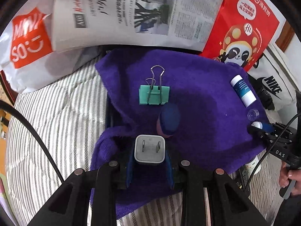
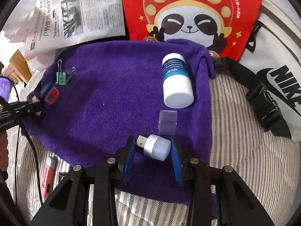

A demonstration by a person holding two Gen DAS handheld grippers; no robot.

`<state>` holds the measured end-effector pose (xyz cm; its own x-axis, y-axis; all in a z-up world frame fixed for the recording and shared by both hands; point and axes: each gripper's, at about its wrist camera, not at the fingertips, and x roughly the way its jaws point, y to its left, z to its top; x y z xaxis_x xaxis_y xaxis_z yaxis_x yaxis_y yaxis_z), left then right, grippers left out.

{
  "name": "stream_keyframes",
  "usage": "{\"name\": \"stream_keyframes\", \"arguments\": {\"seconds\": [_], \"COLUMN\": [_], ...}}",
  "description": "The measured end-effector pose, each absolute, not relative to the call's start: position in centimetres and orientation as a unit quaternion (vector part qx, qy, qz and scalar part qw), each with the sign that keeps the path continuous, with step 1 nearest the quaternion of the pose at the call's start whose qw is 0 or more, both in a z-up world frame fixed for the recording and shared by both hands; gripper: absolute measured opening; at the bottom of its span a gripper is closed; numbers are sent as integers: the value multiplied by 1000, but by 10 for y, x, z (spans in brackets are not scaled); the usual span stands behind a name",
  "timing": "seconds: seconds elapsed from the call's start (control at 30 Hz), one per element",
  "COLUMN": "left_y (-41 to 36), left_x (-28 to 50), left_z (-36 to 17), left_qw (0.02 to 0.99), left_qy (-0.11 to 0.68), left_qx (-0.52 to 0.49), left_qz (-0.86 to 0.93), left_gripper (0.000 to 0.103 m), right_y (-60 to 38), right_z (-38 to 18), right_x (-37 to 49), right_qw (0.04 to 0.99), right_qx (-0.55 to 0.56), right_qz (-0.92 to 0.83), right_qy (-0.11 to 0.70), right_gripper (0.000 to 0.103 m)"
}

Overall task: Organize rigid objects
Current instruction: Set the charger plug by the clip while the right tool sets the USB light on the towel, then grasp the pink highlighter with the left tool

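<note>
A purple towel (image 1: 197, 98) (image 2: 116, 98) lies on the striped bed. My left gripper (image 1: 149, 162) is shut on a white plug adapter (image 1: 150, 151), prongs facing forward, just above the towel's near edge. Ahead of it lie a blue-and-pink stamp-like piece (image 1: 168, 121) (image 2: 50, 93) and a green binder clip (image 1: 154, 94) (image 2: 63, 77). My right gripper (image 2: 153, 148) holds a small white USB lamp (image 2: 155, 146) between its blue pads. A clear plastic cap (image 2: 167, 124) (image 1: 253, 114) and a white-and-blue bottle (image 2: 176, 81) (image 1: 243, 90) lie beyond it.
A newspaper (image 1: 131, 13) (image 2: 75, 17), a red panda bag (image 1: 240, 28) (image 2: 191, 15), a white Miniso bag (image 1: 26, 43) and a white Nike bag (image 2: 278, 79) ring the towel. A pink eraser-like item (image 2: 48, 177) lies on the striped bedding (image 1: 56, 131).
</note>
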<state>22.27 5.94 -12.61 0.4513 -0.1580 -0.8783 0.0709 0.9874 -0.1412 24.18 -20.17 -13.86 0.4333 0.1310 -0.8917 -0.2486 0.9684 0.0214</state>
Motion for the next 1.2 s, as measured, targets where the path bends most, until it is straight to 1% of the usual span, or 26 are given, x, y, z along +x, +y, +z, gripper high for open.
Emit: {"name": "stream_keyframes", "arguments": {"seconds": [0.17, 0.27, 0.4, 0.47, 0.5, 0.53, 0.57, 0.63, 0.7, 0.77, 0.83, 0.93, 1.2], "left_y": [51, 49, 44, 41, 39, 37, 34, 32, 34, 36, 38, 38, 26], "left_x": [227, 226, 224, 224, 223, 222, 222, 220, 218, 214, 206, 194, 154], "left_z": [-130, -132, -132, -132, -132, -132, -132, -132, -130, -126, -119, -109, -86], "left_qw": [849, 850, 850, 847, 844, 842, 841, 842, 840, 841, 846, 851, 860], "left_qy": [524, 523, 524, 529, 532, 534, 535, 536, 538, 538, 531, 523, 507], "left_qx": [-14, -9, 4, 10, 9, 8, 9, 10, -4, -12, -12, -15, -10], "left_qz": [-63, -60, -57, -58, -65, -72, -74, -69, -67, -61, -52, -45, -63], "left_gripper": [27, 27, 27, 31, 39, 44, 45, 46, 46, 46, 46, 46, 45], "right_y": [-201, -195, -197, -198, -197, -197, -198, -200, -203, -206, -211, -217, -232], "right_z": [-140, -140, -140, -140, -141, -140, -140, -138, -134, -129, -122, -114, -93], "right_x": [242, 241, 243, 242, 244, 243, 243, 243, 241, 234, 228, 218, 187], "right_qw": [841, 838, 839, 839, 839, 838, 838, 834, 831, 834, 838, 844, 852], "right_qx": [-58, -81, -73, -73, -75, -73, -68, -62, -56, -55, -51, -45, -27], "right_qz": [115, 114, 118, 122, 123, 124, 124, 124, 125, 121, 122, 119, 126], "right_qy": [525, 527, 527, 526, 525, 526, 528, 534, 539, 535, 530, 522, 508], "right_gripper": [38, 37, 38, 39, 39, 39, 39, 40, 47, 49, 50, 53, 56]}}
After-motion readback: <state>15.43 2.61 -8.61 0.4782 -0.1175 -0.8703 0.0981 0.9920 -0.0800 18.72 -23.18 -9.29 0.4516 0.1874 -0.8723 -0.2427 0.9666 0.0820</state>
